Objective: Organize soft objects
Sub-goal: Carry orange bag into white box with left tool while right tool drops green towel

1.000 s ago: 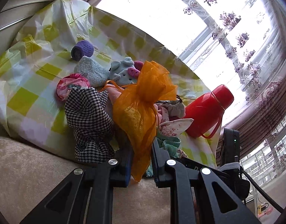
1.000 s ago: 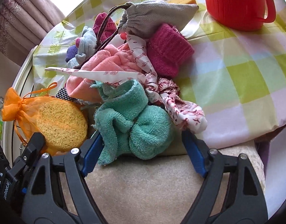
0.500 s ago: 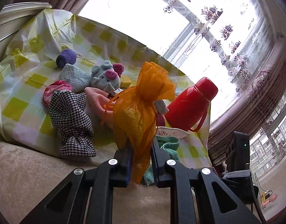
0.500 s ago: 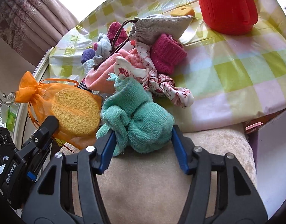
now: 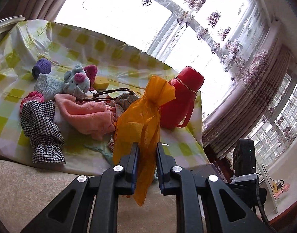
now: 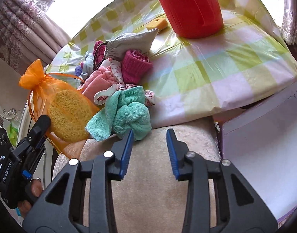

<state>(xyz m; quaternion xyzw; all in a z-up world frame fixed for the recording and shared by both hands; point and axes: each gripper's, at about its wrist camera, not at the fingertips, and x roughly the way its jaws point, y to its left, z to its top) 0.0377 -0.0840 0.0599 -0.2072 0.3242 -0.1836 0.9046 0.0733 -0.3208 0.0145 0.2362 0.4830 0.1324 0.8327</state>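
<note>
My left gripper point(image 5: 147, 151) is shut on an orange mesh bag point(image 5: 142, 114) holding a yellow sponge, lifted above the table's near edge; the bag also shows in the right wrist view point(image 6: 57, 101). My right gripper point(image 6: 149, 137) is open and empty, its left finger touching a teal towel point(image 6: 127, 114) that hangs over the table edge. A pile of soft things lies on the checked tablecloth point(image 6: 216, 66): a pink cloth point(image 5: 88, 114), a houndstooth cloth point(image 5: 41, 124), a grey plush mouse point(image 5: 76, 81), a magenta sock point(image 6: 135, 66) and a grey drawstring pouch point(image 6: 131, 42).
A red thermos jug point(image 5: 179, 99) stands on the table at the back right, also in the right wrist view point(image 6: 189, 7). A yellow sponge point(image 6: 157, 24) lies beside it. A purple box point(image 6: 265, 145) sits at the right below the table. Beige upholstery point(image 6: 148, 184) lies beneath both grippers.
My right gripper let go of the teal towel, narrowed and drew back toward the beige cushion. My left gripper kept hold of the orange bag and pulled back from the pile.
</note>
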